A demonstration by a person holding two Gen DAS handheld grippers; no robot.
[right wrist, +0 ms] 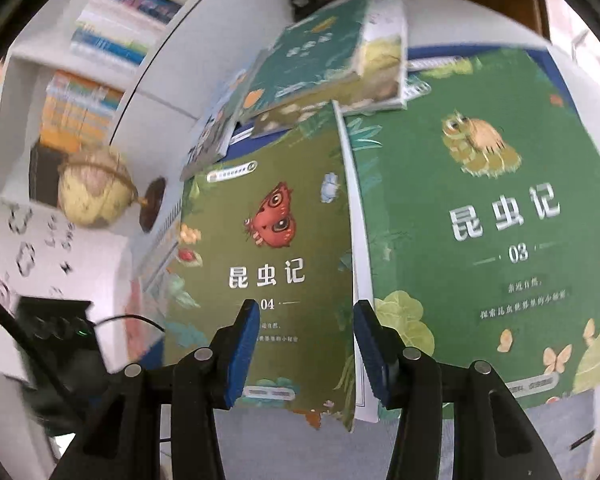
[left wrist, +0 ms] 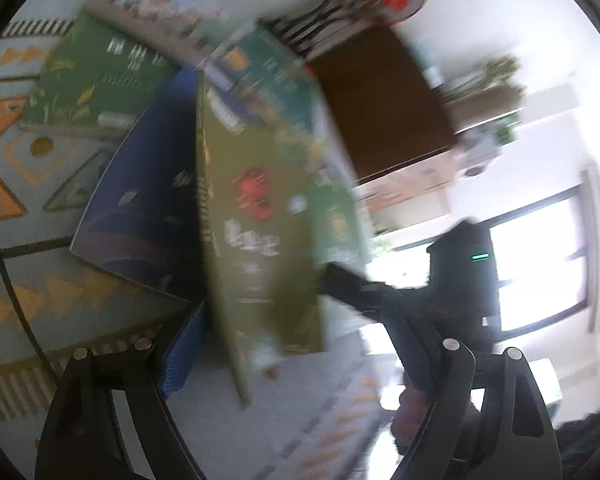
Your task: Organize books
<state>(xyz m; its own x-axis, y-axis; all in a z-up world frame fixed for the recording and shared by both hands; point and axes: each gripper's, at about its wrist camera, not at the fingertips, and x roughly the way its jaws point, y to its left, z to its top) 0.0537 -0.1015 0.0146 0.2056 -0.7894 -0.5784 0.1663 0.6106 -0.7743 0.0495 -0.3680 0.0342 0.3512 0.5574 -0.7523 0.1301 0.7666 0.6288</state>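
An olive-green book with a red moth on its cover [right wrist: 276, 248] stands tilted on edge. My right gripper [right wrist: 306, 320] points at this cover with its jaws partly apart, and both blue pads lie in front of the cover without clamping it. Beside it lies a darker green book marked 03 [right wrist: 492, 216]. In the blurred left wrist view the moth book [left wrist: 256, 240] rises between the wide-apart fingers of my left gripper [left wrist: 296, 340]. The left blue pad [left wrist: 180, 356] sits close to its back. The right gripper [left wrist: 334, 276] reaches its cover from the right.
A teal book [right wrist: 320, 52] and another thin one [right wrist: 212, 136] lie at the far end. More books lie flat on a patterned rug [left wrist: 28, 168]: a dark blue one [left wrist: 140, 208] and a green one [left wrist: 96, 76]. A white bookshelf [right wrist: 96, 44] and a globe [right wrist: 92, 188] stand left, a brown cabinet [left wrist: 380, 100] behind.
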